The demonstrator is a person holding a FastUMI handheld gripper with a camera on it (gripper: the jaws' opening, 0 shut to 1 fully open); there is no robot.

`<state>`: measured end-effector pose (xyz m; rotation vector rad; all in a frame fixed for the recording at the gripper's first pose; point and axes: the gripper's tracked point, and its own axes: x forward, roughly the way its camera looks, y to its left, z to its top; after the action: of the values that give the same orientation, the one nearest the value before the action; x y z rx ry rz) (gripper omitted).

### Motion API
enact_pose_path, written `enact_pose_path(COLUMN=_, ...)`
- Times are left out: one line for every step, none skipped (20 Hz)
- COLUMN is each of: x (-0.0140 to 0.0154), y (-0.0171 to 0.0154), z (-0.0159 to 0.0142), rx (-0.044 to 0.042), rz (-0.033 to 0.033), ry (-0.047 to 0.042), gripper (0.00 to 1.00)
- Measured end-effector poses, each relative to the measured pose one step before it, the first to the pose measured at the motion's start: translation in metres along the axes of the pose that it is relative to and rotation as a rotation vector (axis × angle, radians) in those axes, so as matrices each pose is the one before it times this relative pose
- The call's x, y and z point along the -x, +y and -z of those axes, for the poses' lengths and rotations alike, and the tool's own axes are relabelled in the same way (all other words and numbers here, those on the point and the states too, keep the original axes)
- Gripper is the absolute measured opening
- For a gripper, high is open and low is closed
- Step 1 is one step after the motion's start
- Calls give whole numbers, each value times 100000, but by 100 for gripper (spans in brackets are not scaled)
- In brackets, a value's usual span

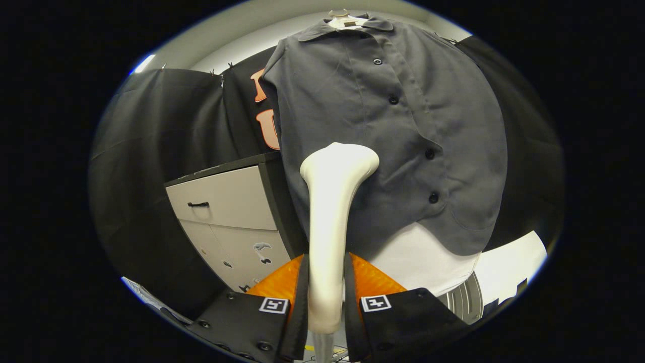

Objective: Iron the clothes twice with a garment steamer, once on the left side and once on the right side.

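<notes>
tool point(326, 297): both fingers press garment steamer point(330, 222) handle, between them | steamer head: up, before shirt point(383, 136), contact indeterminate | shirt: on hanger point(342, 17), beyond fingers | drawer cabinet point(227, 222): left of shirt, against booth wall point(161, 131)

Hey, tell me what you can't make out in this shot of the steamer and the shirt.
- Steamer, gripper view: the hand-held gripper is shut on its handle; its head faces away, so contact with the shirt cannot be told.
- Shirt's lower left part: hidden behind the steamer.
- Hanger: too small to tell what it hangs from.
- Cabinet: its base is hidden by the fingers.
</notes>
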<state>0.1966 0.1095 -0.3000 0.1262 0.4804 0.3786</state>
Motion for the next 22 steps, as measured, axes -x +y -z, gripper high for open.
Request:
enact_pose_path(x=354, y=23, z=122, rx=124, rz=-231, ry=462, gripper=39)
enact_pose_path(x=185, y=35, z=37, rx=32, rz=-14, ry=-24, gripper=39)
enact_pose_path(x=327, y=88, z=-70, rx=323, rz=-86, ry=-296, gripper=38)
enact_pose_path(x=296, y=88, z=-91, rx=211, rz=-321, ry=-188, gripper=38)
enact_pose_path(x=588, y=193, z=-125, rx=-435, rz=-526, ry=-126, gripper=38)
enact_pose_path(x=552, y=203, z=-305, rx=-505, rz=-785, ry=-228, gripper=38)
enact_pose_path(x=915, y=240, z=-457, rx=-410, rz=-713, ry=-300, gripper=39)
enact_pose_path(x=1046, y=251, z=-743, rx=80, rz=-943, ry=-1338, gripper=39)
enact_pose_path(x=1145, y=259, z=-916, rx=180, rz=-815, ry=-1739, gripper=39)
enact_pose_path(x=1136, y=237, z=-974, rx=323, rz=-698, ry=-1428, gripper=38)
enact_pose_path(x=1102, y=218, z=-798, rx=395, rz=-535, ry=-1141, gripper=38)
enact_pose_path(x=909, y=63, z=-817, rx=574, rz=-433, ry=-1066, gripper=38)
enact_pose_path(x=937, y=31, z=-861, rx=-23, rz=81, ry=-1620, gripper=38)
enact_pose_path(x=848, y=-75, z=-852, rx=-60, rz=257, ry=-1348, gripper=38)
enact_pose_path(x=888, y=-68, z=-800, rx=-125, rz=221, ry=-1443, gripper=39)
enact_pose_path(x=767, y=-176, z=-819, rx=-290, rz=214, ry=-1514, gripper=38)
enact_pose_path(x=764, y=-287, z=-929, rx=-287, rz=244, ry=-1422, gripper=38)
enact_pose_path(x=620, y=-351, z=-995, rx=-209, rz=413, ry=-1453, gripper=38)
enact_pose_path(x=591, y=-369, z=-1134, rx=293, rz=461, ry=-1491, gripper=38)
enact_pose_path(x=520, y=-534, z=-1026, rx=465, rz=881, ry=-1563, gripper=38)
enact_pose_path(x=490, y=-525, z=-1063, rx=425, rz=931, ry=-1497, gripper=38)
enact_pose_path(x=320, y=-567, z=-1168, rx=-231, rz=804, ry=-1631, gripper=38)
